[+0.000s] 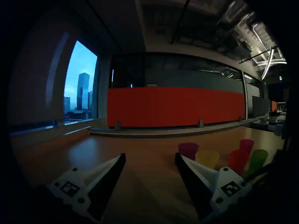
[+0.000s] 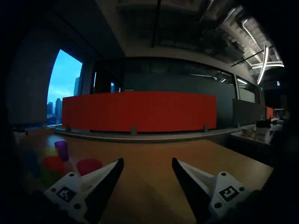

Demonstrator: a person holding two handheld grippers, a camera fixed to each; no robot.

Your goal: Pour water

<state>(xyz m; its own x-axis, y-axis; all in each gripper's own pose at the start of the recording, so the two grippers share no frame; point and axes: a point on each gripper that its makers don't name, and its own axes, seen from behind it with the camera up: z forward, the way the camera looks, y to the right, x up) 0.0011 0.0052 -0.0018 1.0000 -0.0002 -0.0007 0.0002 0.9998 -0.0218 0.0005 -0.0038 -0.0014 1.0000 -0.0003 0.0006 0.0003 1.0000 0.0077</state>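
Over wooden table (image 1: 149, 147), left gripper (image 1: 150, 154) fingers (image 1: 108, 175) wide, empty, right gripper (image 2: 147, 159) likewise, cups (image 1: 207, 156) nearby

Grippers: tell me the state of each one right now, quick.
Left gripper: open, holding nothing.
Right gripper: open, holding nothing.

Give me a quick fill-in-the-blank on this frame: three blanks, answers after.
1. The left hand-held gripper and the right hand-held gripper both have their fingers ___, holding nothing.
2. The long partition behind the wooden table is ___ in colour.
3. In the left gripper view the cups stand on the ___ side of the picture.
Missing words: open; red; right.
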